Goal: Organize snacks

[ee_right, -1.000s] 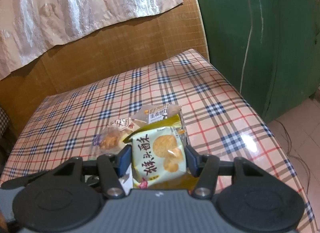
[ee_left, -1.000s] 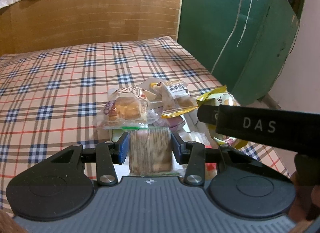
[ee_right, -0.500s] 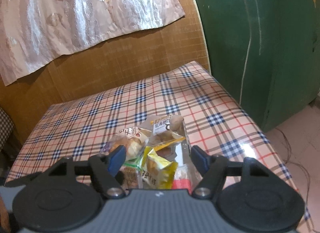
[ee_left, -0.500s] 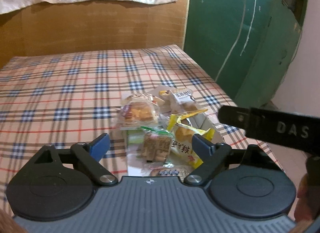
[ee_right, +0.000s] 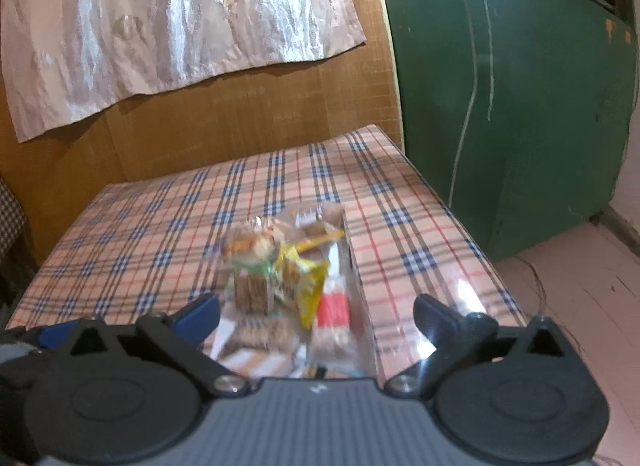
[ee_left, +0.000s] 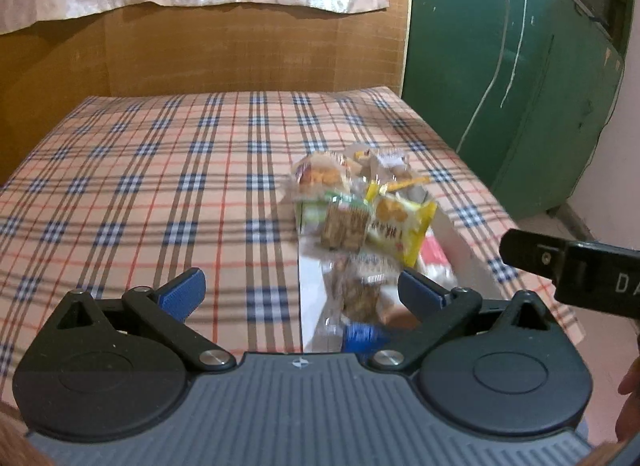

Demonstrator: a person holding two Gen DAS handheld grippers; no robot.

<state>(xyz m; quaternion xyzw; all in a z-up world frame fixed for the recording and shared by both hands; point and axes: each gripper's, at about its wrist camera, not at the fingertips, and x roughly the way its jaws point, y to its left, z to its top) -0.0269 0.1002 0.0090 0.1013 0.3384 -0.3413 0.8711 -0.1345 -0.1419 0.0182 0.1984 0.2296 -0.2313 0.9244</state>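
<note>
A clear box [ee_left: 448, 234] [ee_right: 356, 266] on the plaid table holds a pile of snack packets: a brown cracker pack [ee_left: 344, 223] [ee_right: 252, 290], a yellow biscuit pack [ee_left: 400, 225] [ee_right: 306, 278], a small cake in clear wrap [ee_left: 320, 177] and a red-and-white pack [ee_right: 334, 308]. My left gripper [ee_left: 300, 290] is open and empty, pulled back above the near end of the box. My right gripper [ee_right: 316, 314] is open and empty, also behind the box. Part of the right gripper's body [ee_left: 572, 274] shows at the right edge of the left wrist view.
The plaid tablecloth [ee_left: 160, 185] covers the table, which stands against a brown wall [ee_left: 240, 53]. A green door [ee_left: 500, 85] is to the right, past the table's right edge. A pale curtain [ee_right: 160, 25] hangs on the wall.
Both grippers opened, dropping the brown cracker pack and the yellow biscuit pack onto the pile in the box, then drew back and up away from it.
</note>
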